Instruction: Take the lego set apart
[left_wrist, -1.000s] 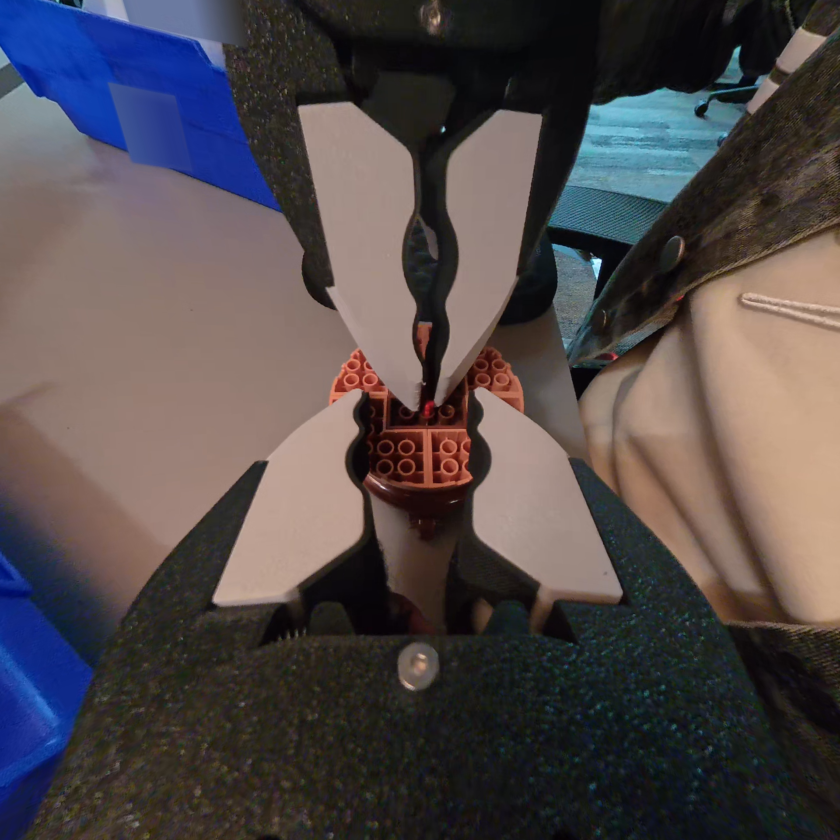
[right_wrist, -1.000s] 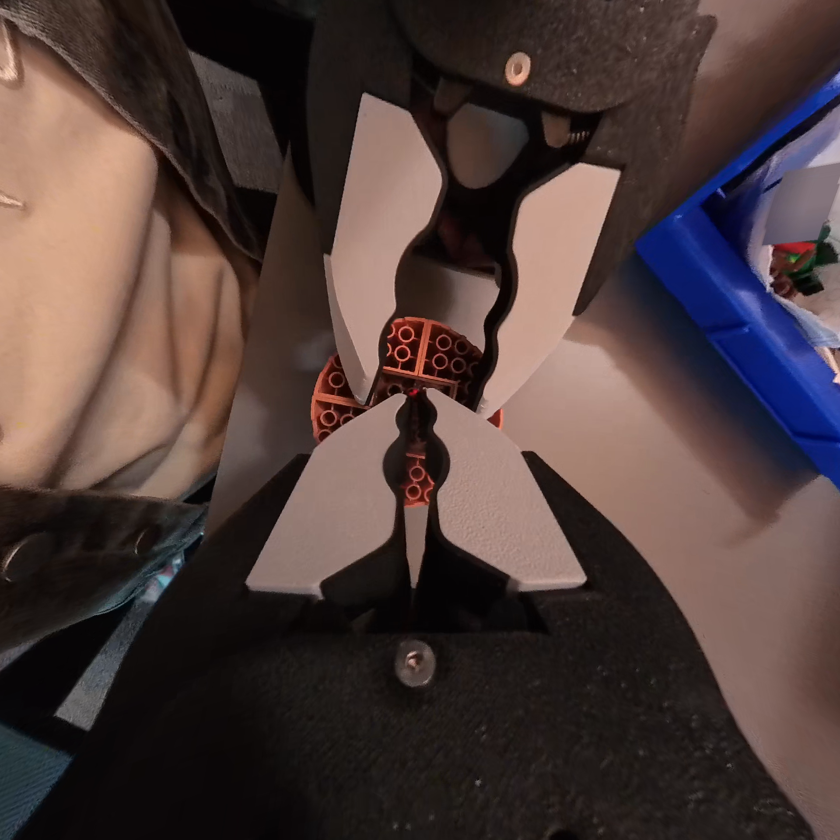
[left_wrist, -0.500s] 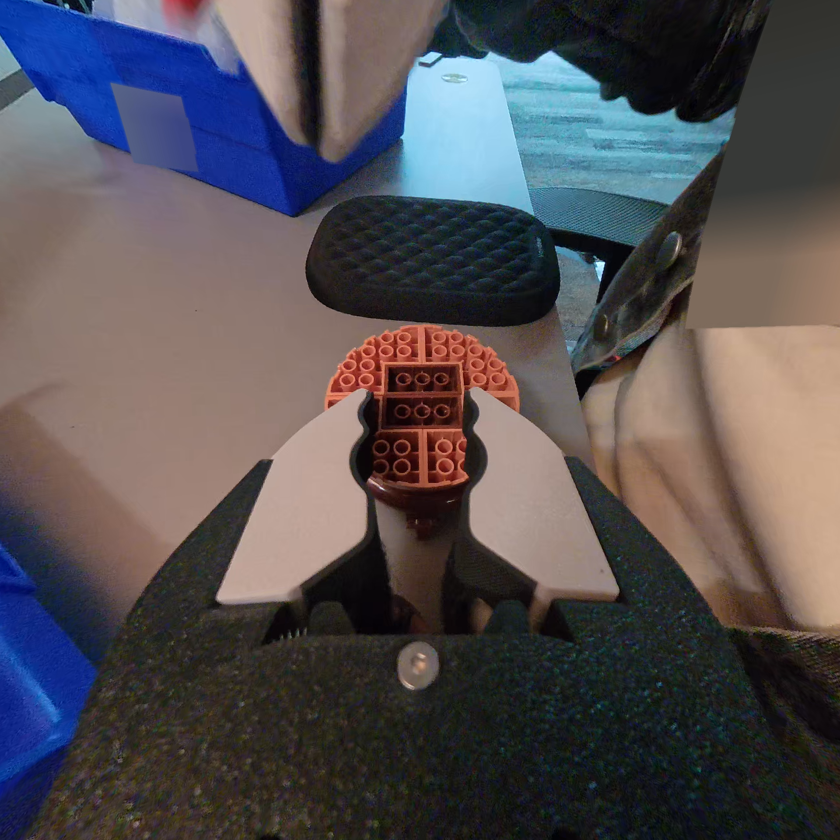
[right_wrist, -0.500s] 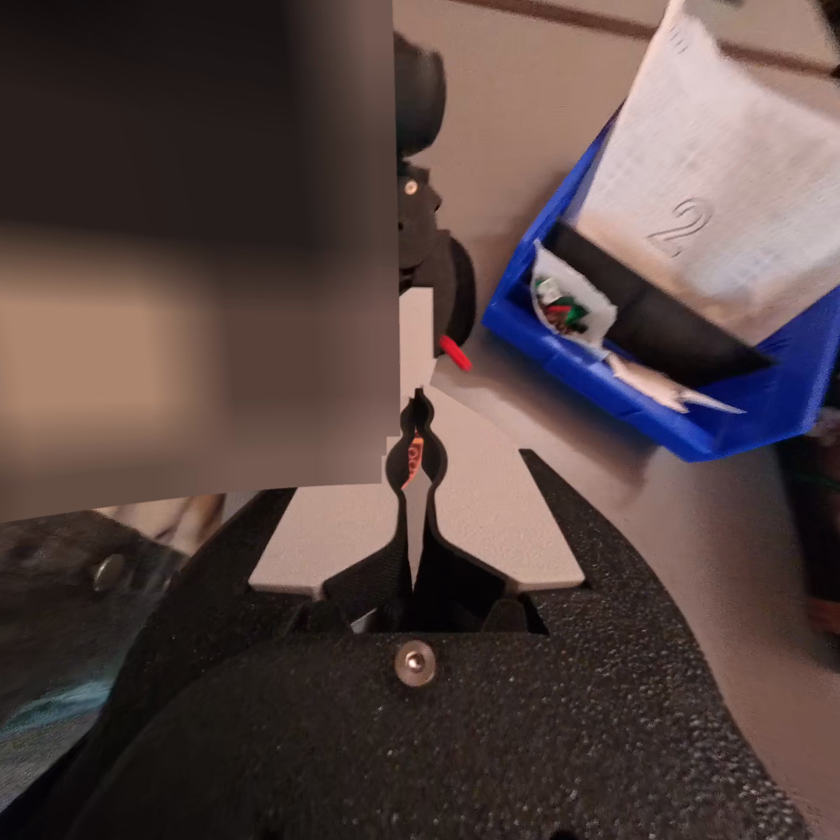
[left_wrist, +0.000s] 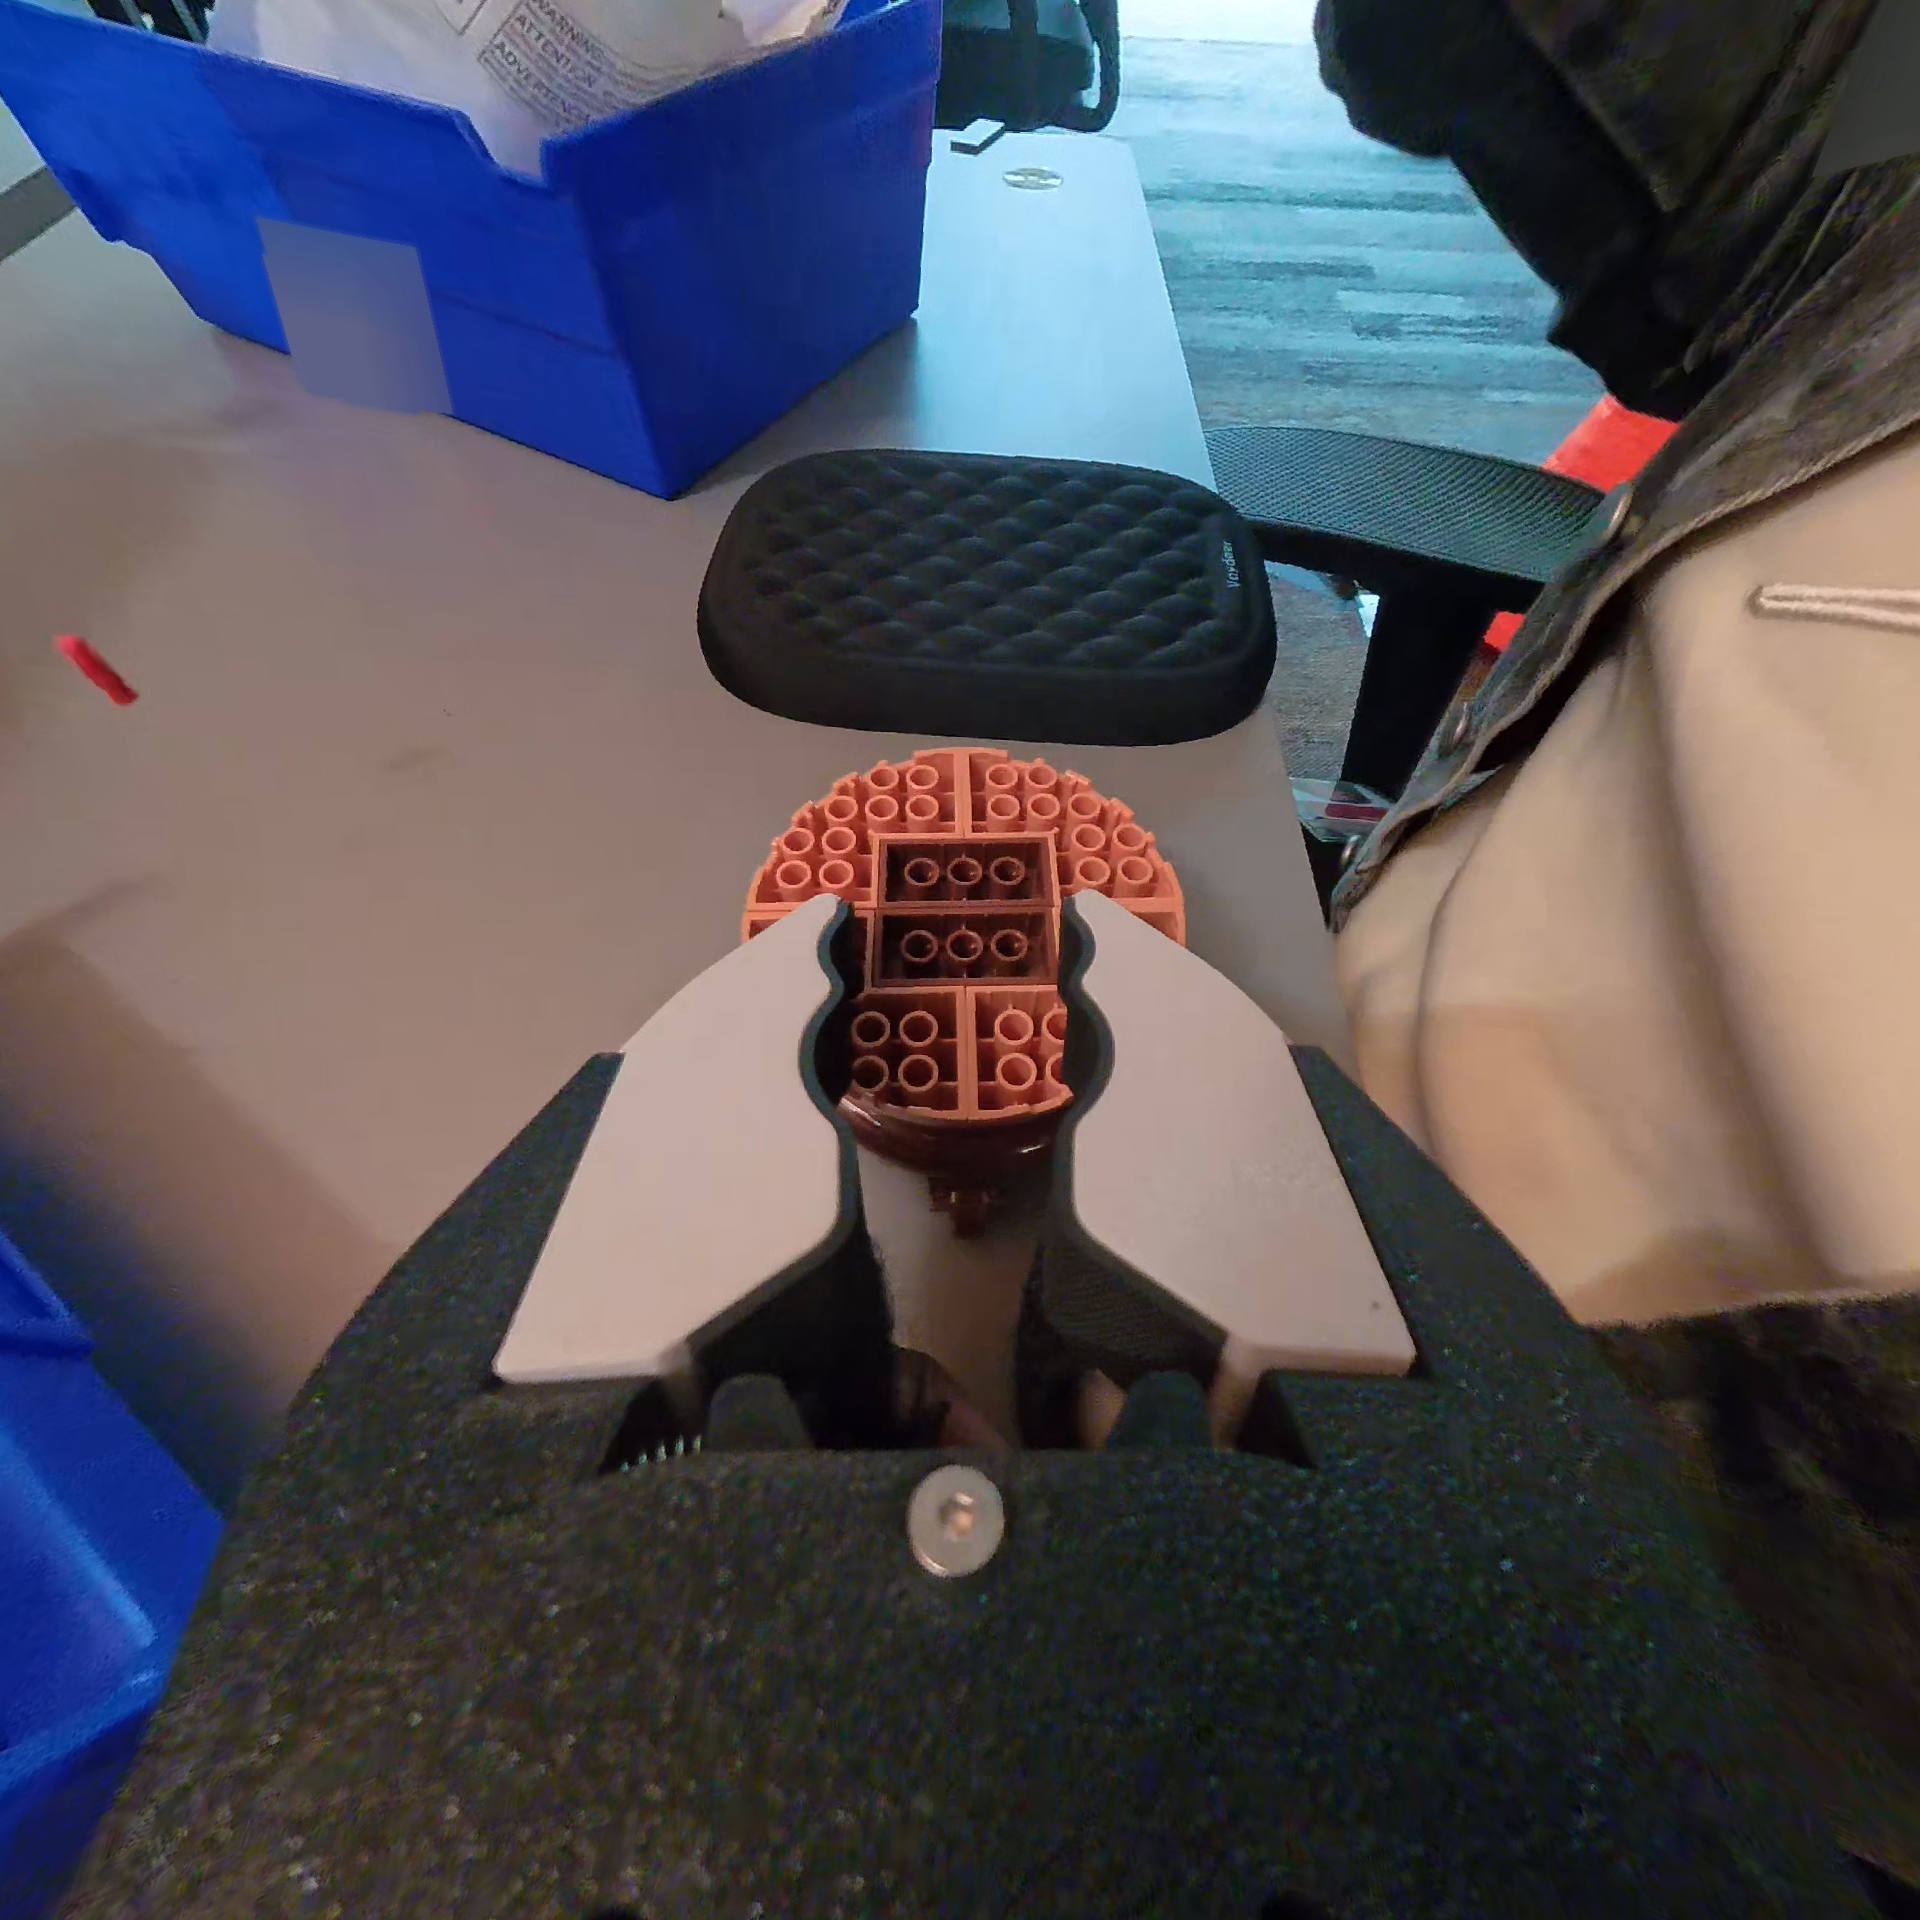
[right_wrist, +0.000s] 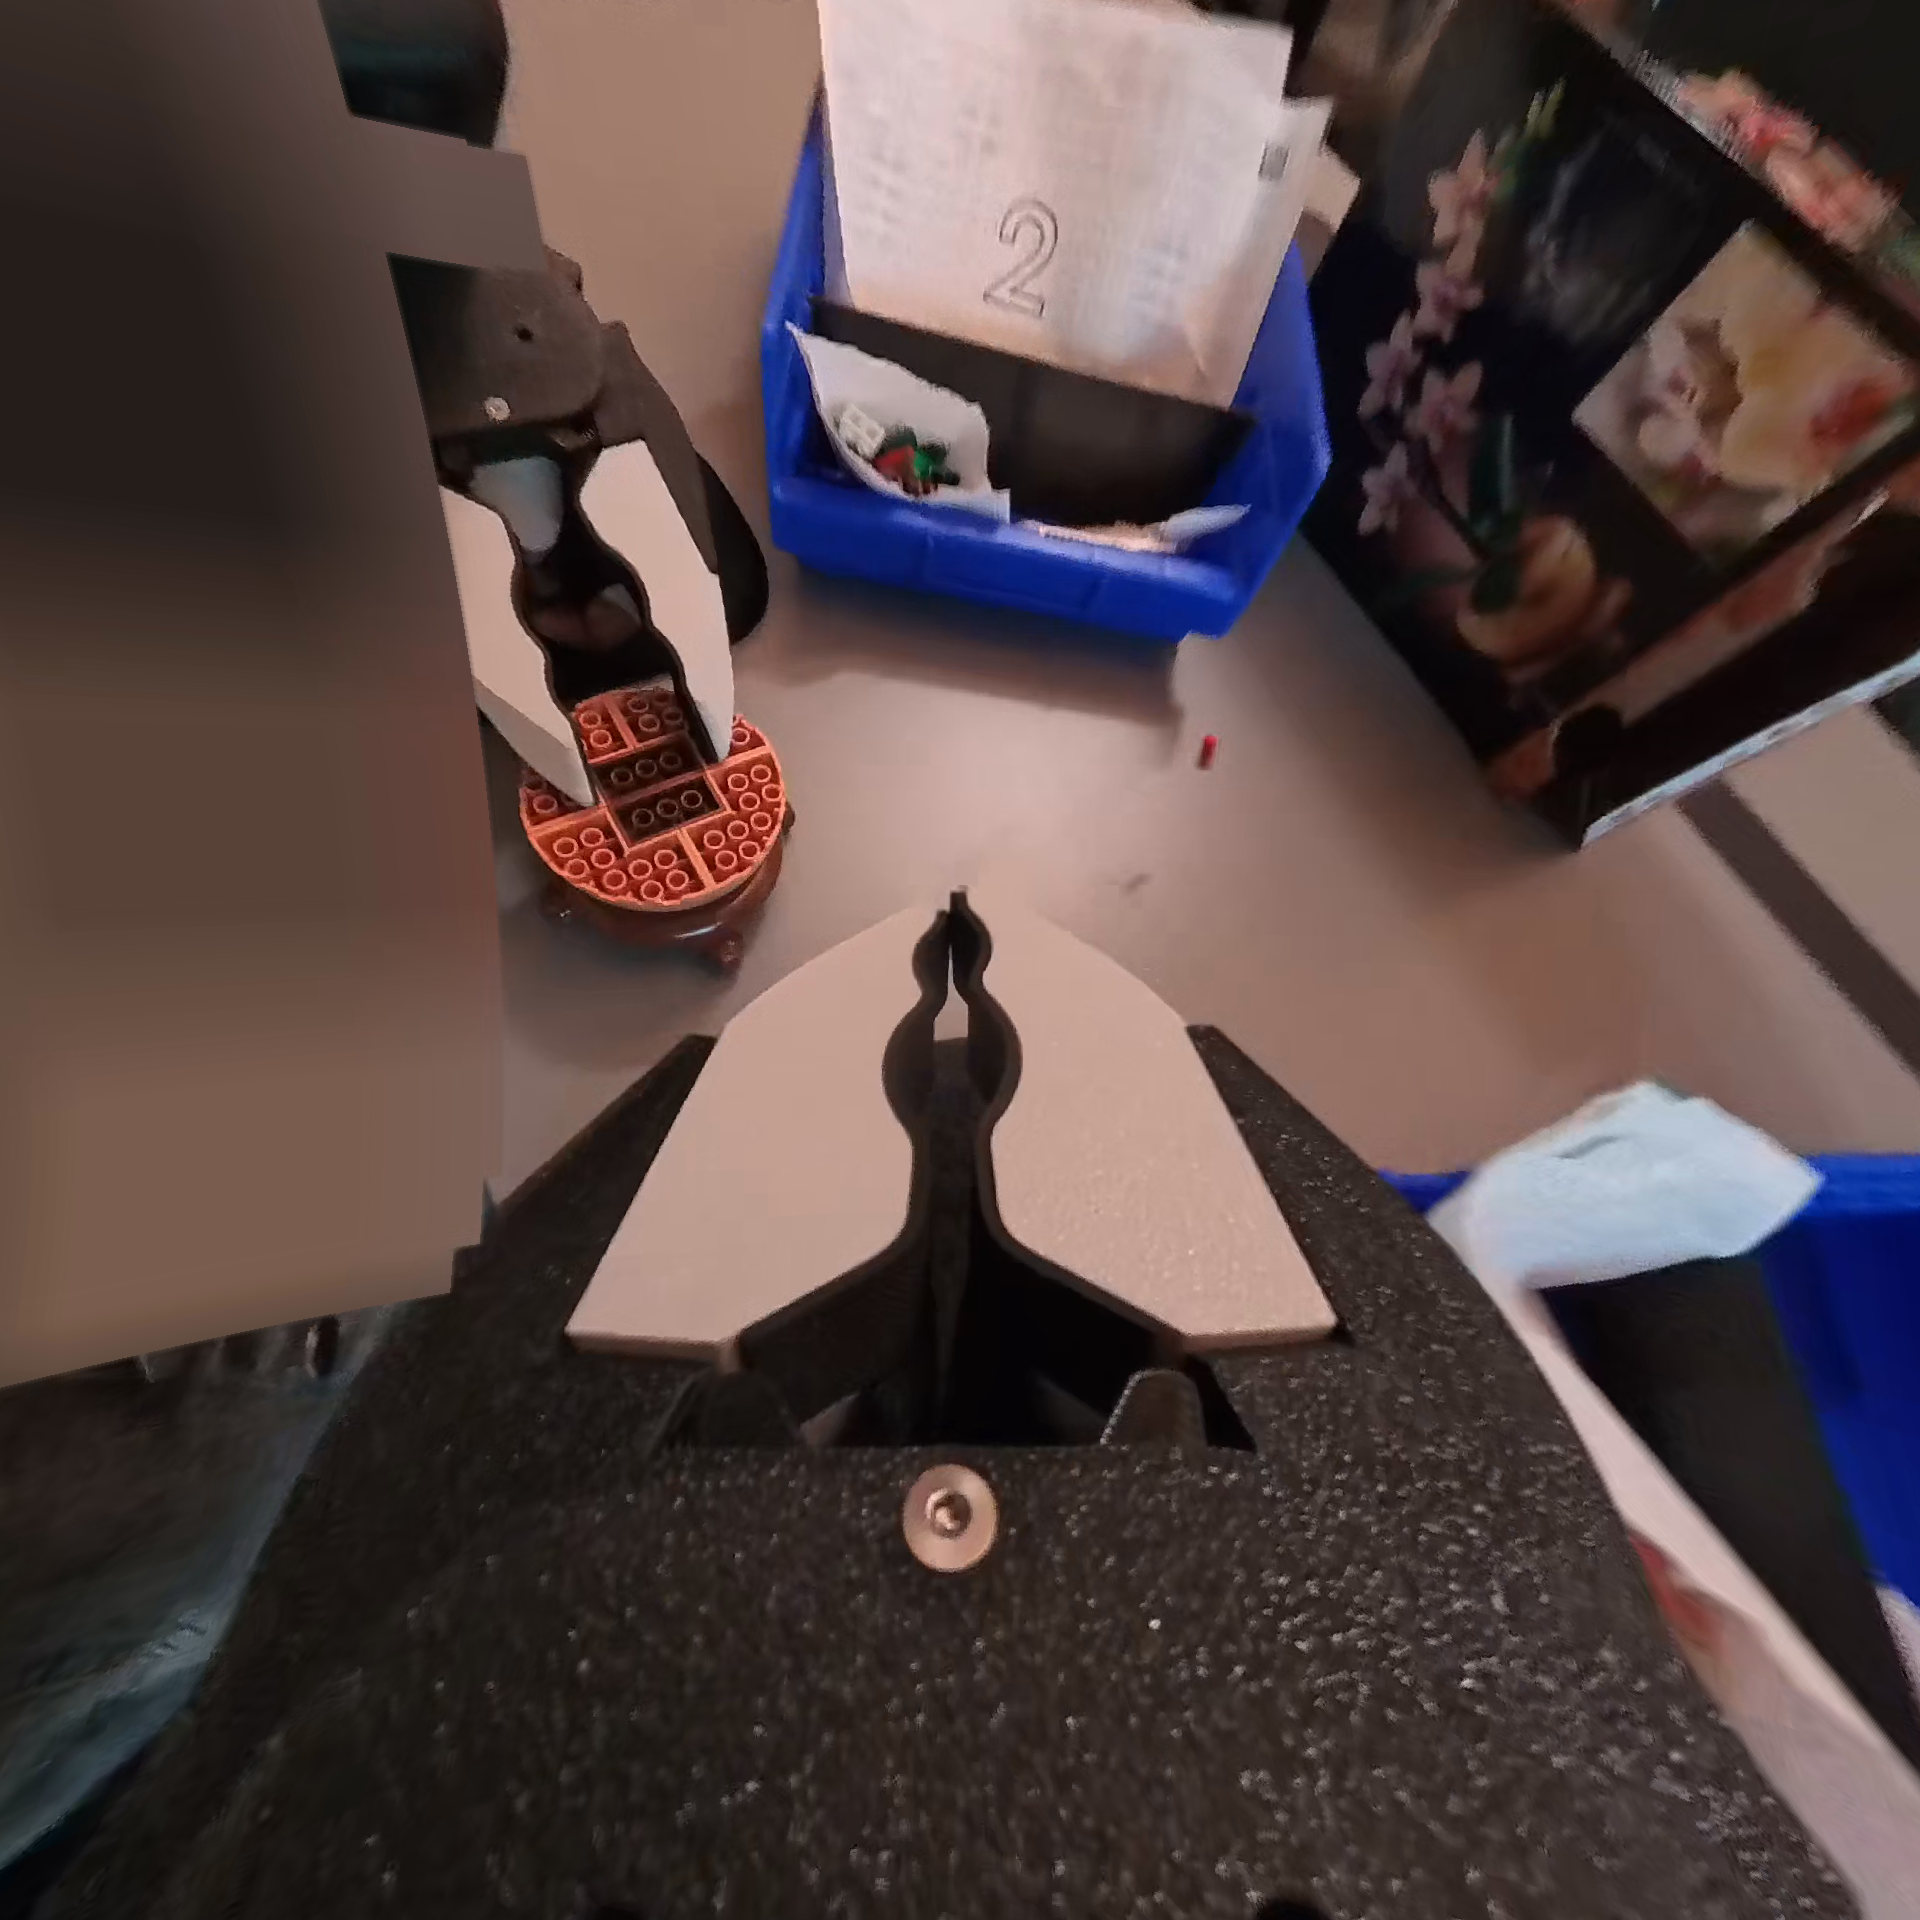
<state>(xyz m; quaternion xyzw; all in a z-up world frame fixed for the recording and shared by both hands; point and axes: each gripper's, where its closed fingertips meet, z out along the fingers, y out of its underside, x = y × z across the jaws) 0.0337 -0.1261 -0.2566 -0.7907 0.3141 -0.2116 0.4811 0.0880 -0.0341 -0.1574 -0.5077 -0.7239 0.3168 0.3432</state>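
Observation:
The lego set is a round terracotta plate with two dark brown bricks in its middle, on a dark brown base. My left gripper is shut on its sides, low over the table near the front edge. In the right wrist view the set and the left gripper show at the left. My right gripper is shut and empty, raised and well apart from the set. A small red piece lies loose on the table, also seen in the right wrist view.
A black quilted pad lies just beyond the set. A blue bin with paper bags stands behind, also in the right wrist view. A picture box stands at the right. Another blue bin holds a pale cloth. A person's coat is close. My hands' fingertips stand some 15 cm from each other.
My right gripper was pinching a small red piece at the set's middle. It pulled away up and back, and the red piece now lies on the table. The left gripper kept its hold.

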